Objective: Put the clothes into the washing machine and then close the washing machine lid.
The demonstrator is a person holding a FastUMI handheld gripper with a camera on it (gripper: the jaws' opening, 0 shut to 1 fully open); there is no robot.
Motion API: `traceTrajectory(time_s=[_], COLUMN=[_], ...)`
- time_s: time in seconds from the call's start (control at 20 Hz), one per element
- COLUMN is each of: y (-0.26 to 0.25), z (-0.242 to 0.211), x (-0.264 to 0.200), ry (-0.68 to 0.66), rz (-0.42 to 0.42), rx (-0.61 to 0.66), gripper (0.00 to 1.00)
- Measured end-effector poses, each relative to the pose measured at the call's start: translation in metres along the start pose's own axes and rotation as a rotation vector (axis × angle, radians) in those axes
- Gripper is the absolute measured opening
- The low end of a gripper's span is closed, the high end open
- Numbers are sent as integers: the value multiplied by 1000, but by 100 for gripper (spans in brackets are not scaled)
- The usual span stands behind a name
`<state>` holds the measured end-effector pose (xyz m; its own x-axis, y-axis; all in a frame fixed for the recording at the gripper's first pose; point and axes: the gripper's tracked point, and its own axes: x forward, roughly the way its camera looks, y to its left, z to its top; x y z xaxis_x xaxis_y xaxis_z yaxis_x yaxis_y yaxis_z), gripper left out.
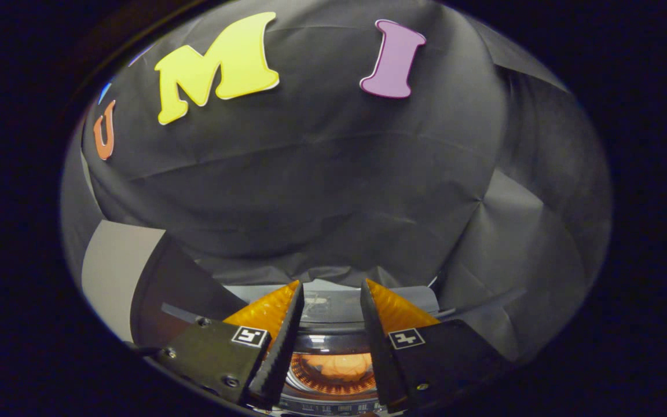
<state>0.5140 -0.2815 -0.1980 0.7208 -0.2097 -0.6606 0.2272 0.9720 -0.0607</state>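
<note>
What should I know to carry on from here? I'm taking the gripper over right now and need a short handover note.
Gripper: fingers apart, nothing between them, held above the washing machine.
Washing machine: just below and ahead of the fingers; its drum opening shows between them, lit orange inside. A dark panel stands raised beside the far finger, probably the open lid.
Clothes: I cannot tell whether any are in the drum.
Done: unclear; nothing is in the grip.
Left: check the drum, load any remaining clothes, then close the lid.

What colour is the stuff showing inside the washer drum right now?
Orange, inside the drum, seen between the open tool's fingers in the gripper view.
</note>
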Motion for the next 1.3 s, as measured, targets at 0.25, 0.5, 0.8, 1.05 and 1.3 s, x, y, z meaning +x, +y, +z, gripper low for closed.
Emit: traceTrajectory(time_s=[0.25, 0.5, 0.8, 1.05, 1.3], y=[0, 4, 13, 42, 71], z=[-7, -27, -64, -86, -101], x=[-3, 0, -31, -91, -153], ry=[0, 72, 108, 18, -82], rz=[-6, -9, -20, -49, -49], rx=[20, 61, 104, 38, 12], gripper=[62, 62, 66, 66, 66])
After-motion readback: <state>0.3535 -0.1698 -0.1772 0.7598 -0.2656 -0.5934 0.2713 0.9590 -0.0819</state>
